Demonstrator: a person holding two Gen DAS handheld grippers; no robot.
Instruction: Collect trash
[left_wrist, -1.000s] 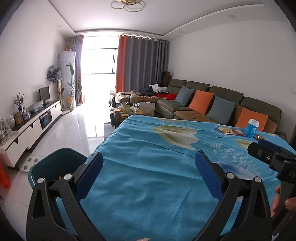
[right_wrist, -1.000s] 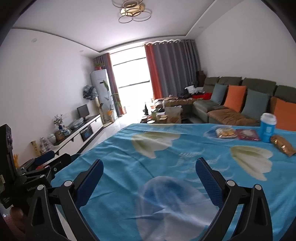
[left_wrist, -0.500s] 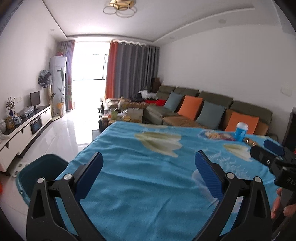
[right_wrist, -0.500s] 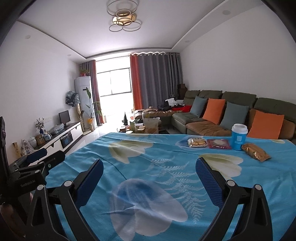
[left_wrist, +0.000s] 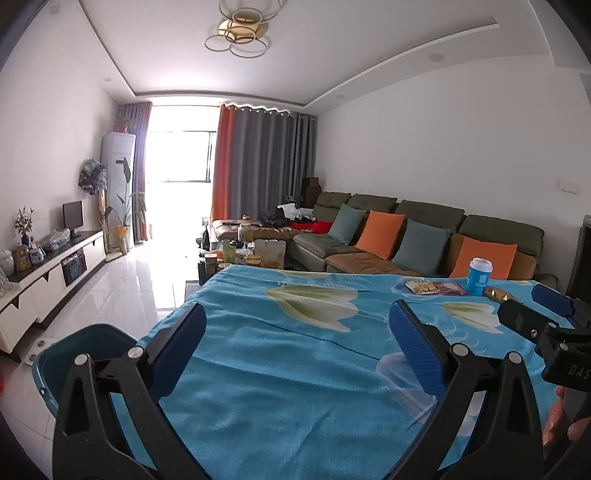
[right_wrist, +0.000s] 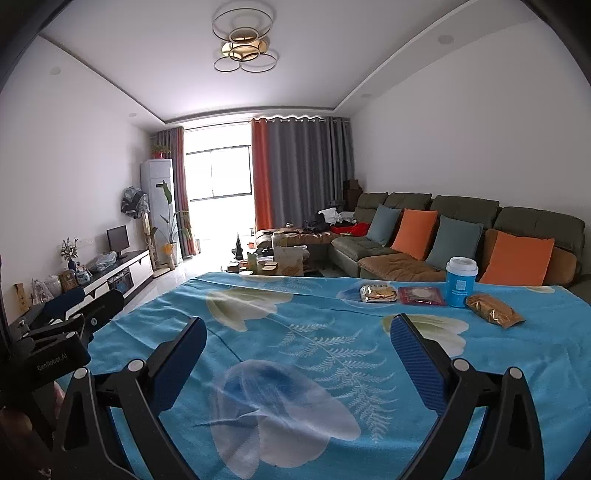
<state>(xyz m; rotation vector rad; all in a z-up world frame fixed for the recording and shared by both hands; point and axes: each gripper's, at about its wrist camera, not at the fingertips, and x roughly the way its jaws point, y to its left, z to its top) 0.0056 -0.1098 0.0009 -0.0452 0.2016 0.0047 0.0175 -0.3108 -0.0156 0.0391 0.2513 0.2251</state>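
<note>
At the table's far right edge lie a blue paper cup (right_wrist: 460, 281) with a white lid, a gold snack bag (right_wrist: 493, 314), a red packet (right_wrist: 422, 295) and a clear biscuit packet (right_wrist: 377, 293). The cup (left_wrist: 479, 276) and the packets (left_wrist: 436, 287) also show in the left wrist view. My right gripper (right_wrist: 297, 360) is open and empty above the near half of the table. My left gripper (left_wrist: 297, 356) is open and empty over the near left part. A teal bin (left_wrist: 79, 341) stands on the floor left of the table.
A blue flowered cloth (right_wrist: 280, 332) covers the table. A green sofa (right_wrist: 461, 236) with orange and grey cushions runs behind it. A cluttered coffee table (left_wrist: 243, 254) is beyond, a white TV cabinet (left_wrist: 48, 273) along the left wall.
Both grippers have tilted upward and pulled back, so more ceiling and room shows. The trash items now sit farther right in the left view. Both stay open.
</note>
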